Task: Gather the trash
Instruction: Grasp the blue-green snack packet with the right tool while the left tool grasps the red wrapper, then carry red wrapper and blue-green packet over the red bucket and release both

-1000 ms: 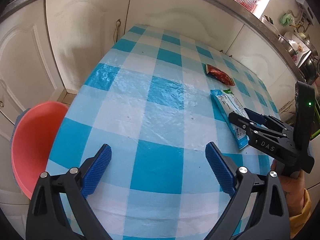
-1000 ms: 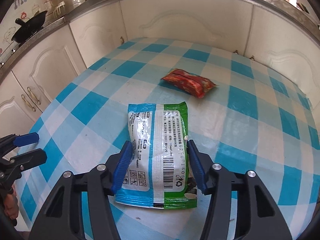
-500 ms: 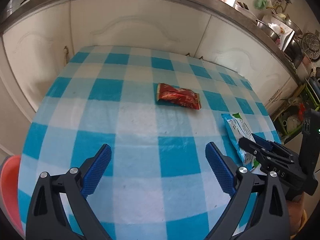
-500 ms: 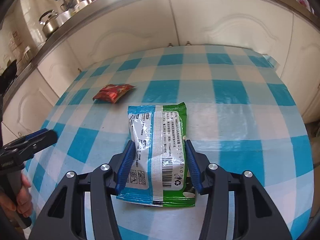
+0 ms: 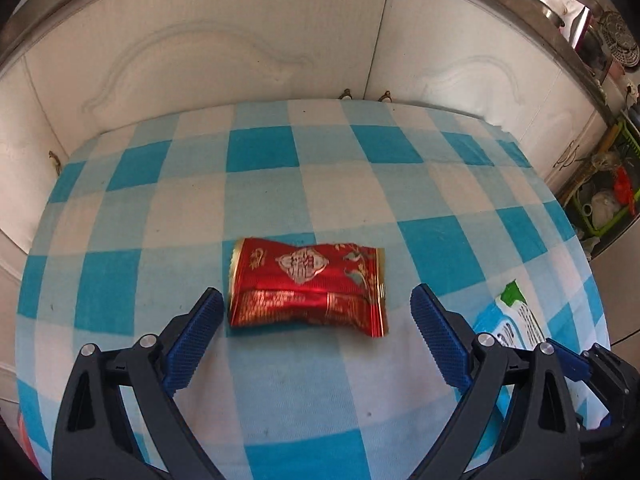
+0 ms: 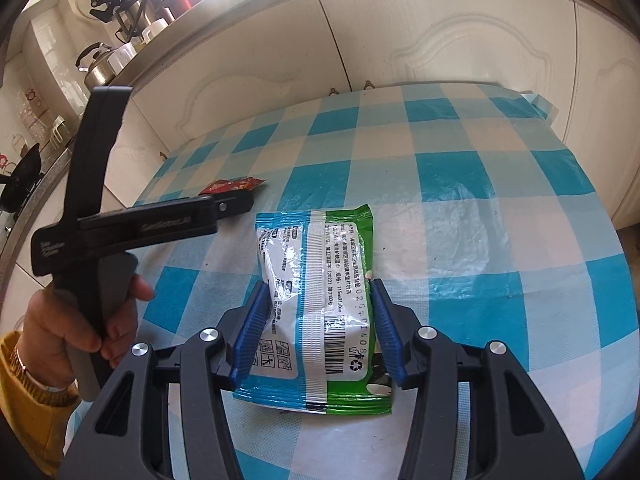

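A red foil wrapper (image 5: 308, 286) lies flat on the blue-and-white checked table (image 5: 320, 184). My left gripper (image 5: 316, 336) is open, its blue pads on either side of the wrapper's near edge, not touching it. The wrapper also shows small in the right wrist view (image 6: 234, 185), just beyond the left gripper (image 6: 236, 204). A blue, white and green snack packet (image 6: 320, 292) lies on the table; my right gripper (image 6: 318, 332) is closed against both its long sides. The packet's end shows at the right in the left wrist view (image 5: 516, 316).
White cabinet doors (image 5: 248, 52) stand close behind the table's far edge. A counter with kettles and pots (image 6: 104, 60) runs at the left of the right wrist view. A green dish rack (image 5: 608, 196) sits right of the table. A red basin's rim (image 5: 26, 444) shows low left.
My left gripper has swung right from the table's left edge and the basin, closing in until the red wrapper lies between its open pads. The right gripper has stayed on the packet.
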A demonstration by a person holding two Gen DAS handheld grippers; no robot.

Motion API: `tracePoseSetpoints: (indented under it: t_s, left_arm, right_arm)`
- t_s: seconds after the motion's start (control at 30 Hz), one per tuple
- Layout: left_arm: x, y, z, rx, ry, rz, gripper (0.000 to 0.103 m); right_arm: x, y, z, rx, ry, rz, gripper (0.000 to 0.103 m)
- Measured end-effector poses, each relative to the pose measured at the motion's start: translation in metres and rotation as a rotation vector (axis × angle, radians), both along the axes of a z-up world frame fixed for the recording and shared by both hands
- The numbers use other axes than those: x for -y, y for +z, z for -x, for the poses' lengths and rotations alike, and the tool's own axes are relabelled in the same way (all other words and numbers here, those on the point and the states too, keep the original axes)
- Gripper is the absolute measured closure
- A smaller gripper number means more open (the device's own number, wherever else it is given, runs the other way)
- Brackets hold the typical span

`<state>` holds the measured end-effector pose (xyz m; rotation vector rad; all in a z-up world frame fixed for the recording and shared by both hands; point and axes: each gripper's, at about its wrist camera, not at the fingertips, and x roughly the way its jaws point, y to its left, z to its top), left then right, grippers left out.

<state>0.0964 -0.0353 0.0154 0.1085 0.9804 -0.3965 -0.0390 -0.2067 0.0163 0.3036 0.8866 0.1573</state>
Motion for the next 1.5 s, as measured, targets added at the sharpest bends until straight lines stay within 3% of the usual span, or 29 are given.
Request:
tracePoseSetpoints:
  t_s: [0.1, 0.37, 0.43, 0.6, 0.87, 1.03, 1.17, 1.5]
  left_arm:
    - [0.003, -0.001, -0.004, 0.01, -0.001, -0.001, 0.009]
    - [0.005, -0.001, -0.005, 0.068, 0.044, -0.062, 0.036]
    - [0.003, -0.001, -0.004, 0.069, 0.051, -0.052, 0.038]
    - [-0.001, -0.003, -0.001, 0.067, 0.063, -0.035, 0.039]
    - [-0.025, 0.002, 0.023, 0.059, 0.096, 0.035, 0.04]
    - [-0.047, 0.011, 0.046, 0.078, 0.112, 0.062, 0.04]
    - [-0.065, 0.015, 0.064, 0.079, 0.123, 0.08, 0.04]
    - [-0.111, 0.021, 0.115, 0.101, 0.156, 0.097, 0.039]
  right_arm:
    - [0.001, 0.0, 0.0, 0.0, 0.001, -0.008, 0.05]
    - [0.001, -0.001, 0.0, 0.001, 0.001, -0.011, 0.05]
    - [0.001, -0.001, 0.0, 0.002, 0.006, -0.012, 0.047]
    - [-0.008, 0.001, -0.002, 0.003, 0.032, 0.02, 0.03]
    - [-0.022, 0.0, -0.005, -0.014, 0.04, 0.127, 0.029]
    - [-0.029, -0.001, -0.006, -0.025, 0.027, 0.214, 0.043]
    - [-0.031, -0.002, -0.006, -0.026, 0.025, 0.24, 0.045]
    - [-0.018, 0.003, -0.001, 0.012, 0.001, 0.168, 0.056]
